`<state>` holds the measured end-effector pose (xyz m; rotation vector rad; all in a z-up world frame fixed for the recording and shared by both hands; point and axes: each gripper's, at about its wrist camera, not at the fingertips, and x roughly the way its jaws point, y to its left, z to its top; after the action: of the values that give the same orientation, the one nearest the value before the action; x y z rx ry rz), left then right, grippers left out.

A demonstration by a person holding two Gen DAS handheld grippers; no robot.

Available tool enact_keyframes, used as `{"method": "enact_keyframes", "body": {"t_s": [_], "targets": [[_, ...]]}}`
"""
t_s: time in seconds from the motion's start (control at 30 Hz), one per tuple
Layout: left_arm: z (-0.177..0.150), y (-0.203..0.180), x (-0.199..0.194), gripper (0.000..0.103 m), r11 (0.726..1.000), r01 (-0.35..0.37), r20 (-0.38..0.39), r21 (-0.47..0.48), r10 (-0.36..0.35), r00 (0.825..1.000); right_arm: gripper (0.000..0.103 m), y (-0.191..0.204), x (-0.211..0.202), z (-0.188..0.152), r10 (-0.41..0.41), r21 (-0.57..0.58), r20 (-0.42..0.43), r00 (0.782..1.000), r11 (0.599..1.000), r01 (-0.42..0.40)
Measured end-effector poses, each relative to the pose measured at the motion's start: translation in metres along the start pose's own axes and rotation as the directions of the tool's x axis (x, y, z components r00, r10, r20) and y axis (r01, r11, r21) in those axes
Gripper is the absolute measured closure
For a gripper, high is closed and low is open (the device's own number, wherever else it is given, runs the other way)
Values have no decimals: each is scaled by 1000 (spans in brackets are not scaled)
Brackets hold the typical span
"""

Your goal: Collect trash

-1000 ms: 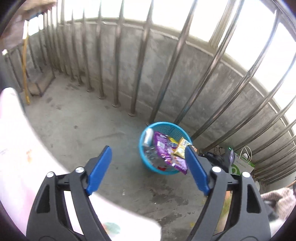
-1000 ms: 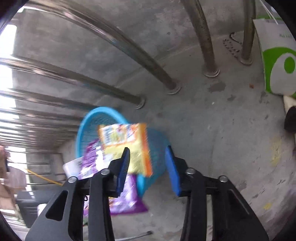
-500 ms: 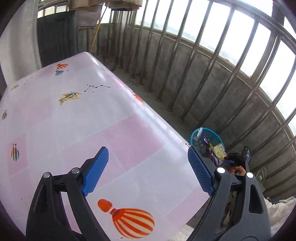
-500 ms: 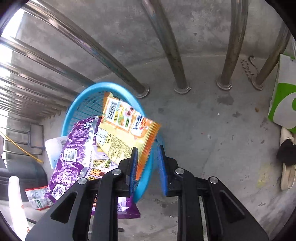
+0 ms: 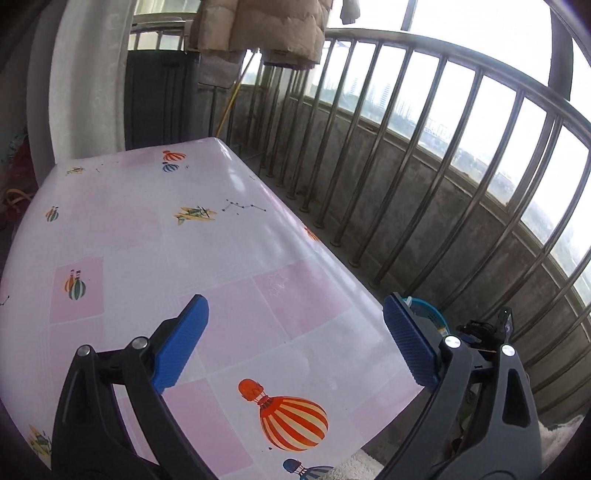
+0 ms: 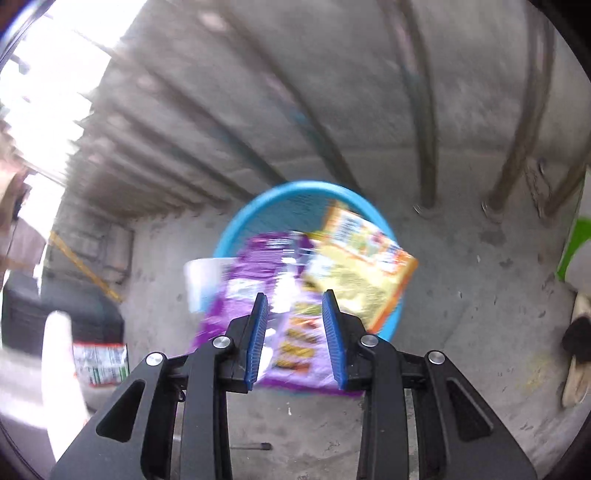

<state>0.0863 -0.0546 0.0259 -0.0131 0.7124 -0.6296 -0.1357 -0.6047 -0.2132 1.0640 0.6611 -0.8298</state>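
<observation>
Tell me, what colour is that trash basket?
Bright blue basket, clearest in the right wrist view.

Pink-and-white checked tablecloth (image 5: 229,258), striped orange balloon print | bright blue basket (image 6: 258,210) | purple wrapper (image 6: 255,273) | yellow-orange packet (image 6: 365,266)

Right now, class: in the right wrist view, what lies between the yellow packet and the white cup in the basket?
A purple wrapper, draped over the basket's near rim.

We're on a home balcony w/ steel railing (image 5: 417,155), concrete floor (image 6: 461,295), hung jacket (image 5: 273,26), balloon-print table (image 5: 184,258).
</observation>
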Motion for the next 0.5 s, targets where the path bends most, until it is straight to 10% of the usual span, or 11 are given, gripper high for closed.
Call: {"method": "enact_keyframes", "body": {"t_s": [0.17,0.33,0.5], "targets": [[0,-2,-31,9,993,-114,95,-35,117,989,37,97,-94,-41,107,-320,100,989,945,-70],[-14,-9,-54,9,965,-259,111,-34,261,959,7,178,-187,-109,235,-639,219,947,768,-43],[-34,-4,-74,9,934,-345,93,-95,353,931,6,222,-241,-174,368,-797,213,905,601,-57]]}}
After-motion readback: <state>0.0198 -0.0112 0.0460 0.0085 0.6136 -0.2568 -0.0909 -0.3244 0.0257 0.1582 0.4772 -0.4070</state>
